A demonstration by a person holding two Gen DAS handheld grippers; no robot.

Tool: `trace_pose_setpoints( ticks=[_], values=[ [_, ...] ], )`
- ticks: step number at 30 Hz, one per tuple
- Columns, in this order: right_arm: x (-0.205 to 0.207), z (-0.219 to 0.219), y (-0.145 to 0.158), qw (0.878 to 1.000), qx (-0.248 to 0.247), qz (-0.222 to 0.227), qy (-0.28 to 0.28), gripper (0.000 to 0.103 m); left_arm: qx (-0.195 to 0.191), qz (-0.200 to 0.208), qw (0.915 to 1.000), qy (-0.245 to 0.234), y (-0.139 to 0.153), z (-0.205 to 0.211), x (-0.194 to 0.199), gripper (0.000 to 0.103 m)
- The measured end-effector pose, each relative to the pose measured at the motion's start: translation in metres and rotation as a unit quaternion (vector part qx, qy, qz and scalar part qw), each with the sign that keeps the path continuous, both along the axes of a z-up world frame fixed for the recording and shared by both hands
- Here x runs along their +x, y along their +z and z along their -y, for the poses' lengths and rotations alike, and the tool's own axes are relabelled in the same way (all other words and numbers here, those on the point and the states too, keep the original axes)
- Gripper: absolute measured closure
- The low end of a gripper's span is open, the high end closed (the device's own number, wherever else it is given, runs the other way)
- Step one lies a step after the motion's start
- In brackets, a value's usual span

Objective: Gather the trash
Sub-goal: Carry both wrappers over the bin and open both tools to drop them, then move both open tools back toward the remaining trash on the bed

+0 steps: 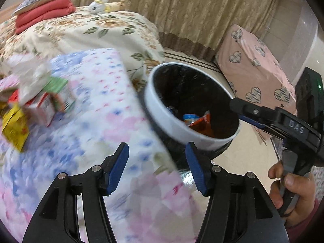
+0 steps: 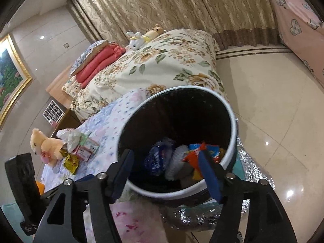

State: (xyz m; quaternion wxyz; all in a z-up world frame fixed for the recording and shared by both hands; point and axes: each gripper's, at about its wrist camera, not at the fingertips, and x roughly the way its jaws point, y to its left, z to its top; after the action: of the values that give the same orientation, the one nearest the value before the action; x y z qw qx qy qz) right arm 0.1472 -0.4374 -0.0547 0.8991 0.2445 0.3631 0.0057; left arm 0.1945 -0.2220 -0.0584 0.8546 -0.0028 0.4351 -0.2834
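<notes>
A round bin with a white rim [image 1: 162, 113] and black inside stands on the floor beside the bed; in the right wrist view the bin [image 2: 232, 121] holds several wrappers [image 2: 202, 151]. A pile of trash [image 1: 34, 103], cartons, a yellow packet and crumpled tissue, lies on the pastel floral blanket; it also shows in the right wrist view [image 2: 79, 147]. My left gripper [image 1: 157, 154] is open and empty above the blanket's edge near the bin. My right gripper [image 2: 165, 162] is open and empty over the bin's mouth; in the left wrist view it [image 1: 235, 109] reaches over the rim.
A floral duvet [image 2: 162, 60] with folded red blankets [image 2: 97, 64] and small plush toys [image 2: 141, 36] lies behind. A teddy bear [image 2: 44, 143] sits next to the trash pile. A pink heart-patterned covered box [image 1: 255, 70] stands right of the bin on the tiled floor [image 2: 273, 101].
</notes>
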Motion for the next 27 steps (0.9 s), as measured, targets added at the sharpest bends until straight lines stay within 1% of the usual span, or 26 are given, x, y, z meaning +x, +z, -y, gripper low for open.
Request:
trace_pose_setpoints(
  ticks=[4, 12, 16, 22, 27],
  values=[
    [-0.003, -0.020, 0.002, 1.000, -0.001, 0.009, 0.011, 0.024, -0.002, 0.001, 0.9996, 0.030, -0.001, -0.029, -0.006, 0.044],
    [-0.003, -0.070, 0.002, 0.998, 0.000, 0.021, 0.059, 0.023, 0.005, 0.014, 0.9960, 0.088, -0.001, -0.083, -0.013, 0.044],
    [0.000, -0.093, -0.002, 0.996, -0.004, 0.021, 0.082, 0.023, 0.006, 0.012, 0.9934, 0.114, -0.005, -0.109, -0.013, 0.043],
    [0.011, -0.122, -0.009, 0.993, -0.015, 0.017, 0.118, 0.023, 0.009, 0.009, 0.9896, 0.143, -0.011, -0.136, -0.010, 0.043],
    [0.019, -0.137, -0.012, 0.990, -0.025, 0.018, 0.140, 0.023, 0.012, 0.006, 0.9872, 0.159, -0.016, -0.153, -0.007, 0.043]
  ],
)
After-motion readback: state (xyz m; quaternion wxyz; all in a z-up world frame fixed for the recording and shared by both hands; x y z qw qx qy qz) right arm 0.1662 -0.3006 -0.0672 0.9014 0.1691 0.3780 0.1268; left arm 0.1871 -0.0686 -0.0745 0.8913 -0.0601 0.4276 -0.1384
